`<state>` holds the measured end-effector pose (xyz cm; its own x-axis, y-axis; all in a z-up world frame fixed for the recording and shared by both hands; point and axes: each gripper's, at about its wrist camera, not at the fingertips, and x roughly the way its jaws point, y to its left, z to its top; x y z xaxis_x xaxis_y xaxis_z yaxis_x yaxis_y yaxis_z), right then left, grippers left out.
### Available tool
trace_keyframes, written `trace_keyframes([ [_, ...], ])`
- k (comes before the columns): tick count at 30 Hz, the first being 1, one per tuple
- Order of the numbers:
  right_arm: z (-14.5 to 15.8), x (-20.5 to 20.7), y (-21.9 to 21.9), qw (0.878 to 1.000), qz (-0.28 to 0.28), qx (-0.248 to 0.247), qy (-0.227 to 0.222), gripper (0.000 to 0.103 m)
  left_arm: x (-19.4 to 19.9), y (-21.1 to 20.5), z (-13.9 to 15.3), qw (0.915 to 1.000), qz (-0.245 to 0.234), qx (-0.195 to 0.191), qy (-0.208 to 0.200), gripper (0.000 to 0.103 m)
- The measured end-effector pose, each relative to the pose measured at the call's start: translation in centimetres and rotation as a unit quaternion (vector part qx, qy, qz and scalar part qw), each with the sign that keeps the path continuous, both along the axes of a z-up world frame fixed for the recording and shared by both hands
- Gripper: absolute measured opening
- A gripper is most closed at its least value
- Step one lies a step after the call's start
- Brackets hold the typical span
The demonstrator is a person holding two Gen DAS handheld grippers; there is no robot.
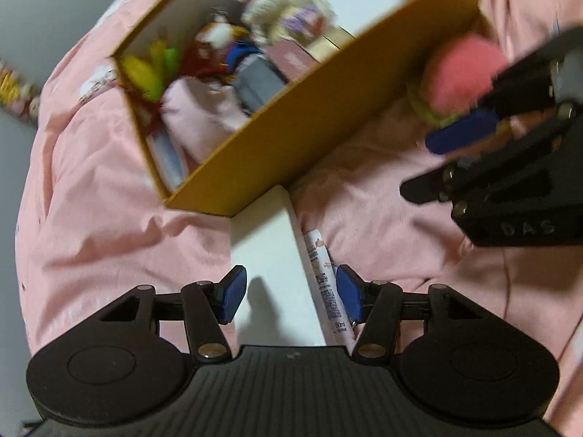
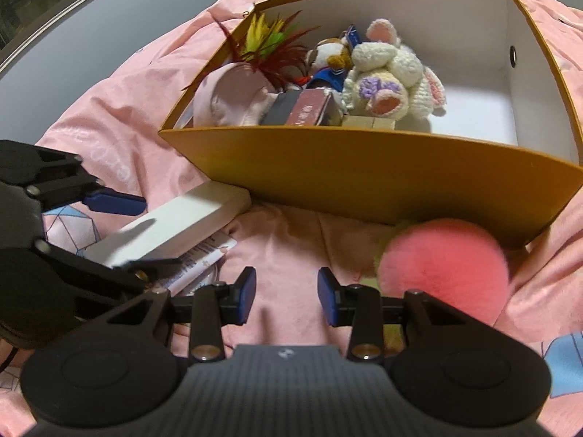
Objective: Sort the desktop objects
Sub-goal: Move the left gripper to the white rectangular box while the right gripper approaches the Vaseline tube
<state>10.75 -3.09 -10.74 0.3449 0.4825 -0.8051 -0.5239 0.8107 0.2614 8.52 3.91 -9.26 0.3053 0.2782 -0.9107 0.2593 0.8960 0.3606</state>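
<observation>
An orange cardboard box (image 1: pixel 291 127) (image 2: pixel 364 174) lies on pink bedding. It holds a crochet bunny (image 2: pixel 386 73), a plush toy (image 2: pixel 328 52), feathers (image 2: pixel 266 40), a pink pouch (image 2: pixel 229 98) and small boxes. In front of it lie a white box (image 1: pixel 269 251) (image 2: pixel 175 218) and a printed tube (image 1: pixel 324 284) (image 2: pixel 204 258). My left gripper (image 1: pixel 291 296) (image 2: pixel 135 233) stands open, straddling the white box and tube. A pink pompom (image 1: pixel 466 69) (image 2: pixel 444 266) rests against the orange box. My right gripper (image 2: pixel 286 296) (image 1: pixel 455 145) is open over bare bedding, just left of the pompom.
Wrinkled pink bedding (image 2: pixel 291 233) covers the whole work area, with blue printed patches (image 2: pixel 564 360) at the edges. A grey surface (image 2: pixel 73 54) lies beyond it on the left. The right half of the orange box's white floor (image 2: pixel 473 109) is bare.
</observation>
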Motion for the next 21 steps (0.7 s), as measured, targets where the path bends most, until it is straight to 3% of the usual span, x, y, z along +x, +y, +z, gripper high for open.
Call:
trace_keyframes([
  [6,-0.4,0.4,-0.7,1.000,-0.008,0.004,0.009,0.041,1.0,-1.3,-2.4,0.9959,-0.027,0.077,0.038,0.064],
  [13,-0.9,0.8,-1.3,1.000,-0.016,0.013,0.020,0.041,1.7,-2.9,-3.9,0.9886,-0.063,0.125,0.054,0.064],
  [16,-1.0,0.8,-1.5,1.000,-0.017,0.013,0.020,0.041,1.8,-3.1,-4.5,0.9816,-0.081,0.162,0.062,0.057],
  [21,-1.3,0.8,-1.8,1.000,-0.019,0.012,0.021,0.041,1.8,-2.8,-4.6,0.9745,-0.118,0.167,0.092,0.056],
])
